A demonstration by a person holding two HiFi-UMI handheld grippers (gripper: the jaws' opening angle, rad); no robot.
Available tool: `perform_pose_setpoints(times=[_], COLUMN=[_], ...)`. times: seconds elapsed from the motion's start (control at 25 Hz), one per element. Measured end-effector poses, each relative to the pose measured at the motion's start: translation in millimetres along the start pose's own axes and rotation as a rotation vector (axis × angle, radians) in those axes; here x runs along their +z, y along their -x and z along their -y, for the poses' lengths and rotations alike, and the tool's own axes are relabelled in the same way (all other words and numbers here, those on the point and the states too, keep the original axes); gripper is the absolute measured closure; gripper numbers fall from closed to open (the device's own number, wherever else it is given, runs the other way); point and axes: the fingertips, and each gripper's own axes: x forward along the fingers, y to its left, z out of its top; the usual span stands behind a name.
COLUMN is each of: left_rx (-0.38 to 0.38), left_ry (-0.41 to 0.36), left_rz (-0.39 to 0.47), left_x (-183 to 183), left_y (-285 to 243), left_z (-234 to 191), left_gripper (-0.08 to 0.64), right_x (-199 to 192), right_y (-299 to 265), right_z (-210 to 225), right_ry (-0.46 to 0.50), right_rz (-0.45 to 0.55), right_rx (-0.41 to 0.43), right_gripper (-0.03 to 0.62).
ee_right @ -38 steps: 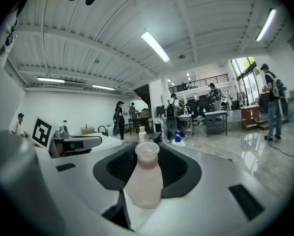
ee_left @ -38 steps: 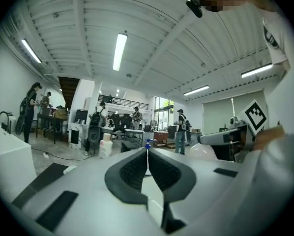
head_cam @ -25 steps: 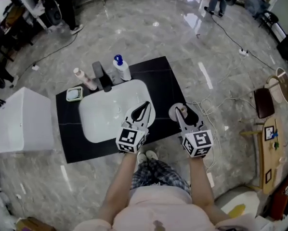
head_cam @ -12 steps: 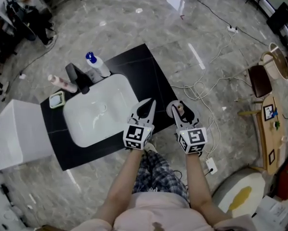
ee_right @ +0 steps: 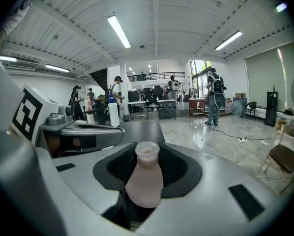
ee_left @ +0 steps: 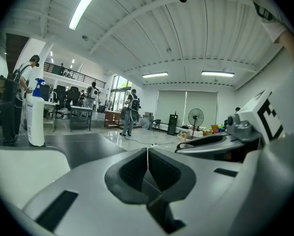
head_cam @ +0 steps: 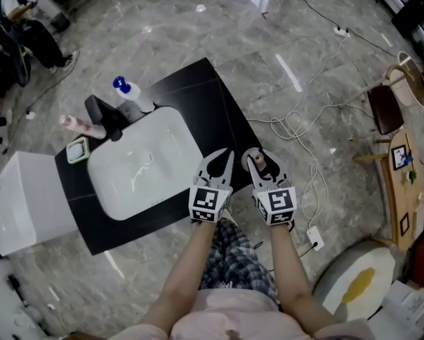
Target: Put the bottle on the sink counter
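Pink bottle (ee_right: 146,178) stands upright, clamped in the right gripper (head_cam: 260,160), to the right of the white sink (head_cam: 144,165), about at the edge of its black tabletop (head_cam: 205,91). Left gripper (head_cam: 222,160), nearer the sink, is clenched on nothing.

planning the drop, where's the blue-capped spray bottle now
Head view, upper left: the spray bottle stands on the black counter behind the sink, right of the faucet.

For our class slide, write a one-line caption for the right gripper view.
Right hand-held gripper clamps a pale pink bottle between its jaws.
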Motion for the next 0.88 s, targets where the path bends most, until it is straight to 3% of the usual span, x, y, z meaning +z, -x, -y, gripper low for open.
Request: perform_pose_setpoints(times=[0.4,0.6,0.88], left_rx=[-0.005,0.013,0.016], left_ry=[0.009,0.015,0.019], left_rz=[-0.007,0.011,0.014], left_x=[-7.9,-9.6,-0.4], left_y=[-0.2,3.9,6.8], left_z=[3.3,-4.2,-5.3], left_gripper=[0.529,0.529,0.529], right_x=[-4.0,6.4,10.3], right_y=[0.8,6.9,15.7], right_z=[-1.9,-1.7,1.2], right_ry=[0.023,-0.020,-0.062], right_rz=[0.014,0.064,0.080], right_rx=[-0.013,-0.006,-0.022], right_gripper=[0.429,0.263,0.233])
